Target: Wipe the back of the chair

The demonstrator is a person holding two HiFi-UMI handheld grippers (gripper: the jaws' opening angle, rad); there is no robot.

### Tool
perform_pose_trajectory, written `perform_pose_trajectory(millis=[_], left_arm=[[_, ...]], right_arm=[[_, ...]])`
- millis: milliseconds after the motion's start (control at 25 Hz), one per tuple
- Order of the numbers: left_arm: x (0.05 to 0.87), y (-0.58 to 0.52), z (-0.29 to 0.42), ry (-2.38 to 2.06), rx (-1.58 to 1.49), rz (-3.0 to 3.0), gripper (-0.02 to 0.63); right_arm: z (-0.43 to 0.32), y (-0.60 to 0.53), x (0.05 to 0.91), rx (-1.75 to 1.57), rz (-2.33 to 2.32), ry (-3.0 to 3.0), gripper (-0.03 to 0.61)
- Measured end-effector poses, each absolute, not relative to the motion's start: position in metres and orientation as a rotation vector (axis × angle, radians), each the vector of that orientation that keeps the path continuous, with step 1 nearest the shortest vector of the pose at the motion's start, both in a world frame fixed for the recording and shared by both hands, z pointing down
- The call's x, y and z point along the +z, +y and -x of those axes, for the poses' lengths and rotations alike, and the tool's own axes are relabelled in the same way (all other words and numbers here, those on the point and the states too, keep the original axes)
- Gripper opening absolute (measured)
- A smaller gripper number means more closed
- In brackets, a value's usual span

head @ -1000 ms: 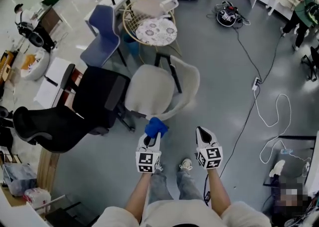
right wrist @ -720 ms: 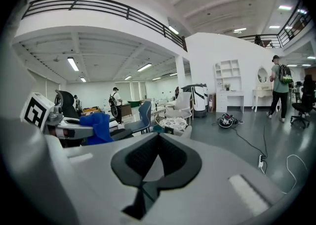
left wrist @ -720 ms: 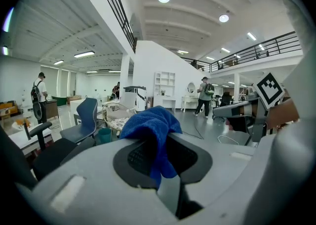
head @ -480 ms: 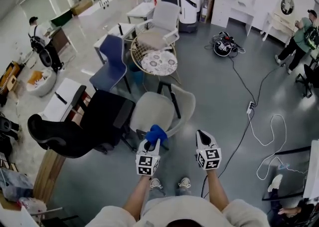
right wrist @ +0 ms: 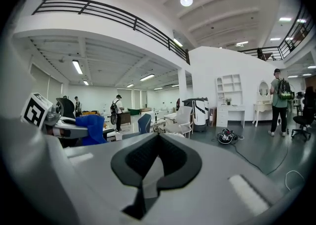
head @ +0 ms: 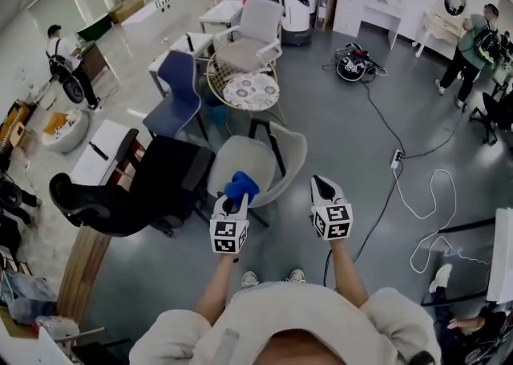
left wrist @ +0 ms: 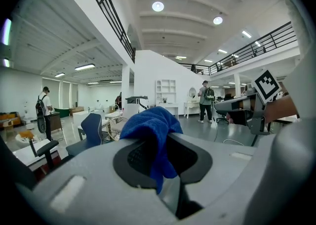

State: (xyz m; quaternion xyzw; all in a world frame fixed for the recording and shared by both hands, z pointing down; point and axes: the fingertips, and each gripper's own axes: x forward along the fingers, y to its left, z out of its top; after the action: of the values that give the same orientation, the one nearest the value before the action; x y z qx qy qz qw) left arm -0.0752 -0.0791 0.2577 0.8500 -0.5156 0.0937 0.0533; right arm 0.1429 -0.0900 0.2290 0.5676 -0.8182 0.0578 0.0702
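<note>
- It was a big open-plan hall, part office, part test lab, with a mezzanine edged by a black metal railing (right wrist: pixel 108 14).
- A beige shell chair (head: pixel 256 164), a black mesh office chair (head: pixel 120 195) and a blue plastic chair (head: pixel 178 99) crowded the polished grey floor (head: pixel 337 115).
- A white power strip (head: pixel 396 158) lay there, its cables trailing.

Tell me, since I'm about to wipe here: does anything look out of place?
Nothing looks tipped or spilled. Only loose cables snake across the floor, right of the beige chair; a trip risk.

Cream shell chair (head: pixel 250 159) upright; bunched blue cloth (head: pixel 240 187) perhaps touching its rim.
</note>
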Motion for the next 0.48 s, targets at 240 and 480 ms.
perform_pose_trajectory(millis=[240,480], left_arm=[[0.242,-0.089,0.075,-1.592,0.246,-2.592,0.062],[0.235,-0.093,0.077,-1.585,0.246,-2.604,0.061]], right_arm=[[-0.154,-0.094,0.216,0.137,-1.736,-2.447,0.003],[-0.155,-0.091,0.215,0.16,-1.75,-2.437,0.003]])
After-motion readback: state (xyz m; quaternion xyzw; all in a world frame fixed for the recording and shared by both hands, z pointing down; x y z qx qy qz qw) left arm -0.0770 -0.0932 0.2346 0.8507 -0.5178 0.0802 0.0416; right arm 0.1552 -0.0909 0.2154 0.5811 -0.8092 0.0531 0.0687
